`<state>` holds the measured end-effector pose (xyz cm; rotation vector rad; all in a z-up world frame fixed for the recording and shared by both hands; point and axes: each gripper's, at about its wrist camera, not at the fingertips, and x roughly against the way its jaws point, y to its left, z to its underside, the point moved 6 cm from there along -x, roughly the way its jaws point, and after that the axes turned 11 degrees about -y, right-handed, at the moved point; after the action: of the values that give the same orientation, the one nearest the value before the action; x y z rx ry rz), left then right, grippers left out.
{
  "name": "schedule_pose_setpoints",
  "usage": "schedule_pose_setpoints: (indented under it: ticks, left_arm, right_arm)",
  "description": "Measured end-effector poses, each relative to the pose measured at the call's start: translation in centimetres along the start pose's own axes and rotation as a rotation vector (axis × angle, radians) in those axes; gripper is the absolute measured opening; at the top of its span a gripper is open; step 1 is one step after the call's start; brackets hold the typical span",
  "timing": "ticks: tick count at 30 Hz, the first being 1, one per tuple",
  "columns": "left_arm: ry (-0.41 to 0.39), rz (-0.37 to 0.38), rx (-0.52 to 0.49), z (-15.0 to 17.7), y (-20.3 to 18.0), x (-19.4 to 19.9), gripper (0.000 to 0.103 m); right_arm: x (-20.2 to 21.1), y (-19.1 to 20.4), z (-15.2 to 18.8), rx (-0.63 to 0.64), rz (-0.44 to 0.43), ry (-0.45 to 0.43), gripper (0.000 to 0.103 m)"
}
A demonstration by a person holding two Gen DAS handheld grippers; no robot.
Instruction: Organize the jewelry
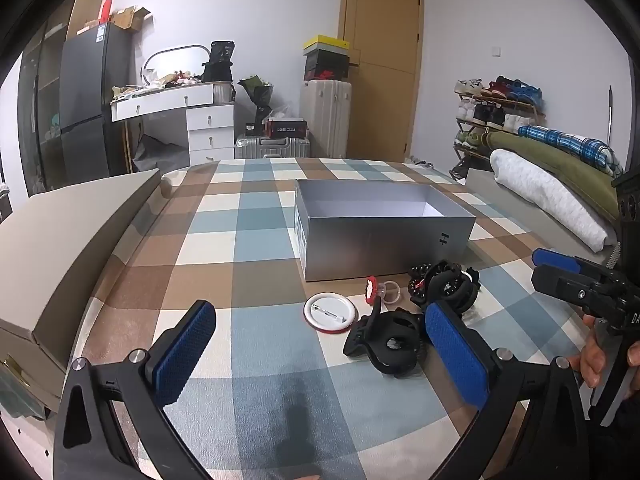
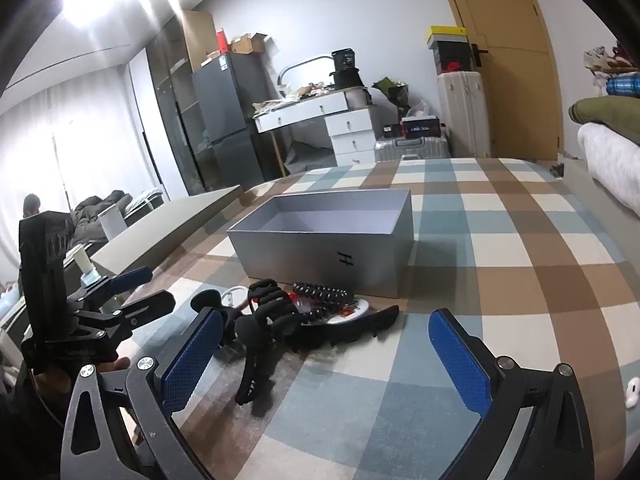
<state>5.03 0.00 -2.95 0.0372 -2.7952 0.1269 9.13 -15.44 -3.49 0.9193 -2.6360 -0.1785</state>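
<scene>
Your left gripper (image 1: 320, 360) and right gripper (image 2: 324, 356) both hold jaws wide, gripping nothing. The hair clips (image 1: 394, 344) and round badge (image 1: 330, 314) (accessory pile) lie on the checked bedspread (image 1: 256, 264), just before the open silver box (image 1: 384, 240).

Open silver box (image 2: 320, 248) on checked cloth (image 2: 500, 280), black hair clips (image 2: 260, 328) just before it

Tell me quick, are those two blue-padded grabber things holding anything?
Left gripper: open, holding nothing.
Right gripper: open, holding nothing.
</scene>
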Motion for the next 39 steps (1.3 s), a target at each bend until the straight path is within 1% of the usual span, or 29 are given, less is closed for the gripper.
schedule_pose_setpoints:
  ticks: [17,39]
  left_arm:
    - [0.003,-0.001,-0.002,0.14,0.23,-0.73,0.102]
    - [0.003,-0.001,-0.002,0.11,0.16,-0.63,0.102]
  right_arm:
    - [-0.11,-0.07,-0.01,0.003,-0.002,0.004,0.103]
    - [-0.11,0.07,0.03,0.003,-0.002,0.004,0.103]
